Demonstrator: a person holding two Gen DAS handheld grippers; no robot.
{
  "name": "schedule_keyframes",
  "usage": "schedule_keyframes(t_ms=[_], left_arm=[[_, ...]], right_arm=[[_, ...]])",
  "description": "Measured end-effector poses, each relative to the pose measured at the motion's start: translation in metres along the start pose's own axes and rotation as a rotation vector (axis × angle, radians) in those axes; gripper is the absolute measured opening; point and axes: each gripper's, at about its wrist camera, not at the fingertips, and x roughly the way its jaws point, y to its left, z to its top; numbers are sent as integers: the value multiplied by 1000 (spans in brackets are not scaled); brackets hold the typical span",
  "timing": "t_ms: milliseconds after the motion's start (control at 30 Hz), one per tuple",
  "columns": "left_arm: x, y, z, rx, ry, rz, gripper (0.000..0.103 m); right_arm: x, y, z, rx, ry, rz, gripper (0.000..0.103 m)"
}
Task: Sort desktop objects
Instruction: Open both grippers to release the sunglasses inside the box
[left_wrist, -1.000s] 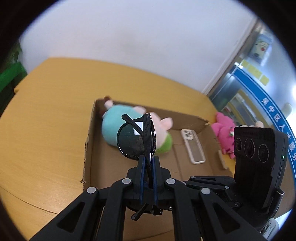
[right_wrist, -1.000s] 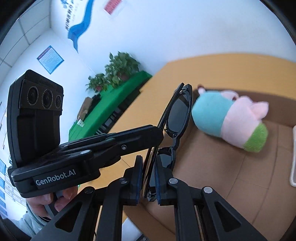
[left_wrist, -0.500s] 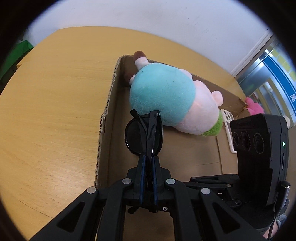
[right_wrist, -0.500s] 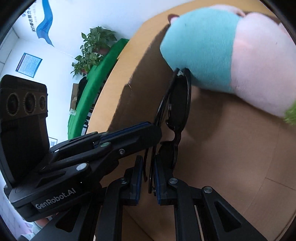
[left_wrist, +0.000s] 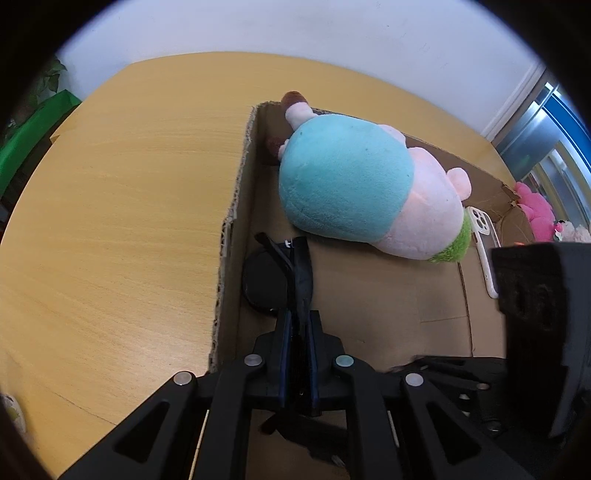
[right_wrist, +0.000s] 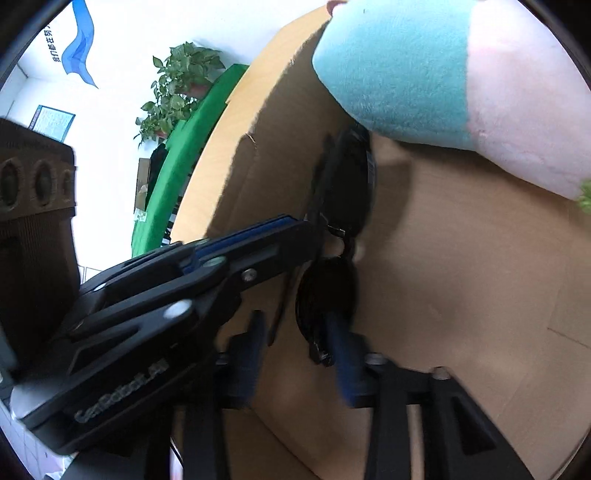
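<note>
The left tongs (left_wrist: 297, 325) pinch a folded pair of black sunglasses (left_wrist: 275, 280), held low inside the cardboard box (left_wrist: 236, 206) at its left wall, just near of the plush toy (left_wrist: 365, 192) (teal body, pink head, green tuft). The right tongs (right_wrist: 303, 354) are spreading, one lens between them; whether the pads touch it I cannot tell. A white phone case (left_wrist: 484, 243) lies farther right; the box sits on the wooden table (left_wrist: 122, 206).

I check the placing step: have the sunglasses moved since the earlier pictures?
Yes. The sunglasses went down into the cardboard box, beside the plush toy.
</note>
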Motion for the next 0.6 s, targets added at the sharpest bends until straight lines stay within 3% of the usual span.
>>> schedule_keyframes(t_ms=[67, 233, 433, 533, 600], left_arm=[[-7, 4, -1, -3, -16, -3, 9], [-38, 16, -13, 23, -94, 4, 9], [-84, -2, -47, 139, -260, 1, 13], [-93, -19, -73, 205, -343, 39, 28], [-91, -28, -87, 217, -354, 40, 44]], right_arm=[[-14, 3, -4, -14, -41, -48, 74], [-73, 19, -29, -79, -145, -103, 81], [-175, 12, -108, -160, -386, -265, 98], [-213, -10, -150, -144, -470, -412, 100], [-236, -35, -180, -111, -496, -505, 100]])
